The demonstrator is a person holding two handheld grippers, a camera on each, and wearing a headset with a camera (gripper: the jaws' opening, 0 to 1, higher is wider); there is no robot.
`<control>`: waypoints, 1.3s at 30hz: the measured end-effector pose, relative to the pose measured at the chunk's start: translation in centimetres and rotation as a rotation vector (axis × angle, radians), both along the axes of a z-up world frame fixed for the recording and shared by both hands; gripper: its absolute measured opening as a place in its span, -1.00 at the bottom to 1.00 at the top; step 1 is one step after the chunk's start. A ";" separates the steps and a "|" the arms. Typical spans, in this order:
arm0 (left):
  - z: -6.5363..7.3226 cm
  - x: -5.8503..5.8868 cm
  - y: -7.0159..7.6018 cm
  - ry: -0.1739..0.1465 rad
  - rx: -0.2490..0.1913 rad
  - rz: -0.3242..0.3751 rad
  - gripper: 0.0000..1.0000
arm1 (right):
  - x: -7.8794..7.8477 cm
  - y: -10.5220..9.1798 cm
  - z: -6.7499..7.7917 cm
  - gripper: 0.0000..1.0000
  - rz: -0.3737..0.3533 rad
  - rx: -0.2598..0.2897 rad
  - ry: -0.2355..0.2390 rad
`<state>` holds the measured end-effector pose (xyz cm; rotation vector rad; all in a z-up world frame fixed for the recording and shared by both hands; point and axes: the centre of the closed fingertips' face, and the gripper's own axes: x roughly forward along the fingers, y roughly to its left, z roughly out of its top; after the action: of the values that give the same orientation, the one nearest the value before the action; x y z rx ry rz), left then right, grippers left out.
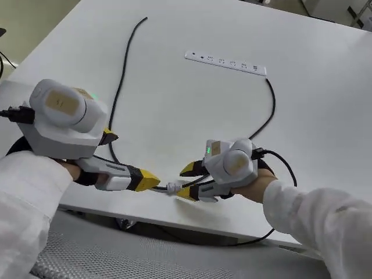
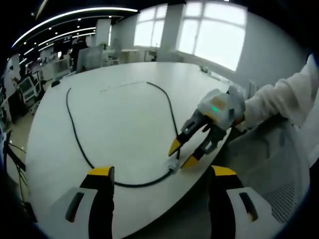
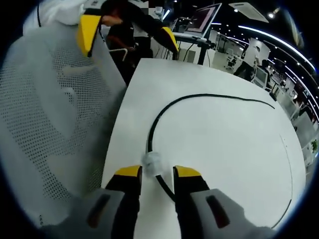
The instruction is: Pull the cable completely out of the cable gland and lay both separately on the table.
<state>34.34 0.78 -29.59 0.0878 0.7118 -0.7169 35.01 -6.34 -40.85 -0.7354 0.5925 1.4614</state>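
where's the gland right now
In the head view's lower centre, the gland sits on the cable at the near edge of the table, just ahead of the open right gripper.

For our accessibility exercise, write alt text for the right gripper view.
Open yellow-tipped jaws of the right hand-held gripper straddle a black cable beside its pale cable gland, near the white table edge. The cable curves away across the table.

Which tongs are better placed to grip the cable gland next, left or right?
Right, probably. The cable gland lies just ahead of the right tongs, in line with their open gap; the left tongs are open but farther back.
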 end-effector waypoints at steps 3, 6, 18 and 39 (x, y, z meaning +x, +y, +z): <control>0.1 0.0 -0.1 -0.002 -0.007 -0.004 0.55 | 0.2 0.3 -0.7 -0.62 0.006 -0.018 -0.019; 0.1 -0.1 -0.2 -0.001 -0.008 -0.009 0.54 | -0.1 0.6 -0.8 -0.72 0.016 -0.004 -0.011; 0.1 -0.1 -0.4 -0.008 0.002 -0.024 0.50 | -0.7 -0.3 0.5 -0.75 0.026 -0.023 -0.038; 4.5 -1.6 -5.2 -0.098 -0.242 -0.198 -0.11 | -2.9 -1.0 14.2 -0.76 0.082 0.089 -0.299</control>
<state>32.76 -4.39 -25.09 -0.0286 0.5225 -0.9770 32.07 -7.33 -26.69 -0.8960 0.2693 1.4088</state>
